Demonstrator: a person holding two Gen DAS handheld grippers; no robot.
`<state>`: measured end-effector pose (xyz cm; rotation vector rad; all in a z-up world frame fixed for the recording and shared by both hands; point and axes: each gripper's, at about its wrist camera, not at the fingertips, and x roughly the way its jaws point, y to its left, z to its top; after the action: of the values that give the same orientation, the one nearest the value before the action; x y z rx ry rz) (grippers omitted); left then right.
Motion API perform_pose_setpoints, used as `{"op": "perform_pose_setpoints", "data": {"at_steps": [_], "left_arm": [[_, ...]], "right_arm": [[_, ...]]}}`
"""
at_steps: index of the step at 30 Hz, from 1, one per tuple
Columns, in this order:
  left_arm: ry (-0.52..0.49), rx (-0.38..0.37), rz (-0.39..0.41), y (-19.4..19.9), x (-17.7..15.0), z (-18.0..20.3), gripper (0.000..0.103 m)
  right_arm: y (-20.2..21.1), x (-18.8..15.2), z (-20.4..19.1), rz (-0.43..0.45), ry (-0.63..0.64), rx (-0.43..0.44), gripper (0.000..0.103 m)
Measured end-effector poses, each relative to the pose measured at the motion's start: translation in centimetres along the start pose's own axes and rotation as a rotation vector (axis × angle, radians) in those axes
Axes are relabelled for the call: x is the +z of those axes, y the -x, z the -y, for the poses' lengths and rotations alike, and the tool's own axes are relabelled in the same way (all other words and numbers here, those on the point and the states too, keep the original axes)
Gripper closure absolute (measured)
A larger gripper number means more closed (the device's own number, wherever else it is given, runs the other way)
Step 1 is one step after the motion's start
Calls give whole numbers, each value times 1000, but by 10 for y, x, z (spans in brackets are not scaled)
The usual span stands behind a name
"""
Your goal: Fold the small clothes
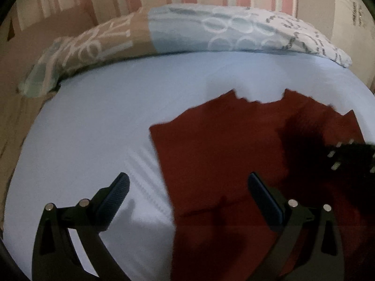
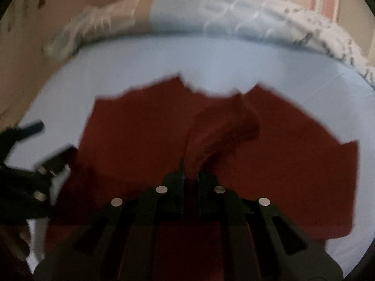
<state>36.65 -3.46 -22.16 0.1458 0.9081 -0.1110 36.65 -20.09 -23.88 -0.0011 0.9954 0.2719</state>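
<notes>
Red garment (image 2: 145,126) spread on pale blue sheet (image 1: 93,121); right gripper (image 2: 191,175) pinches a raised fold, left gripper (image 1: 187,187) gapes wide, empty.

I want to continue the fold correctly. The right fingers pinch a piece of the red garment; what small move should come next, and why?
Probably carry the pinched flap across and lay it down: the right gripper holds a raised fold of the red garment above the blue sheet.

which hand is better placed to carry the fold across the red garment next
Right: the right gripper already pinches a raised fold of the red garment. The left gripper hangs open, holding nothing.
</notes>
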Motion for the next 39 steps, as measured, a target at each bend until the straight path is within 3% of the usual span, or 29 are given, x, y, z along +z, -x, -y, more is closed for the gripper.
{"op": "perform_pose_setpoints", "data": {"at_steps": [2, 3, 5, 7, 9, 16, 22, 23, 25, 29, 31, 33, 39], "left_arm": [[11, -16, -10, -1, -5, -4, 2], [11, -23, -10, 0, -6, -3, 2], [12, -53, -6, 0, -9, -2, 2], [26, -84, -13, 0, -12, 1, 2], [42, -119, -20, -1, -13, 6, 2], [62, -223, -37, -7, -2, 53, 2], [73, -305, -76, -25, 10, 94, 4], [65, -297, -85, -29, 10, 98, 8], [51, -278, -110, -34, 10, 102, 37], [26, -251, -105, -33, 8, 102, 59], [17, -267, -91, -30, 8, 99, 80], [-7, -279, -84, -27, 10, 103, 89], [-121, -205, 38, 1, 28, 110, 91]], "right_arm": [[-7, -5, -4, -24, 2, 24, 69], [-5, -6, -7, -21, 9, 30, 47], [9, -4, -11, 14, 35, 18, 42], [23, -3, -3, 40, 25, 14, 28], [38, -10, 9, 70, 1, 11, 21], [72, -35, 71, 112, -119, -67, 21], [83, -49, 95, 115, -165, -99, 21], [84, -50, 98, 114, -171, -99, 21], [86, -53, 104, 115, -181, -104, 21], [87, -57, 110, 112, -191, -115, 21], [85, -58, 111, 108, -198, -117, 21], [84, -59, 110, 106, -202, -114, 21], [86, -54, 105, 121, -176, -133, 21]]}}
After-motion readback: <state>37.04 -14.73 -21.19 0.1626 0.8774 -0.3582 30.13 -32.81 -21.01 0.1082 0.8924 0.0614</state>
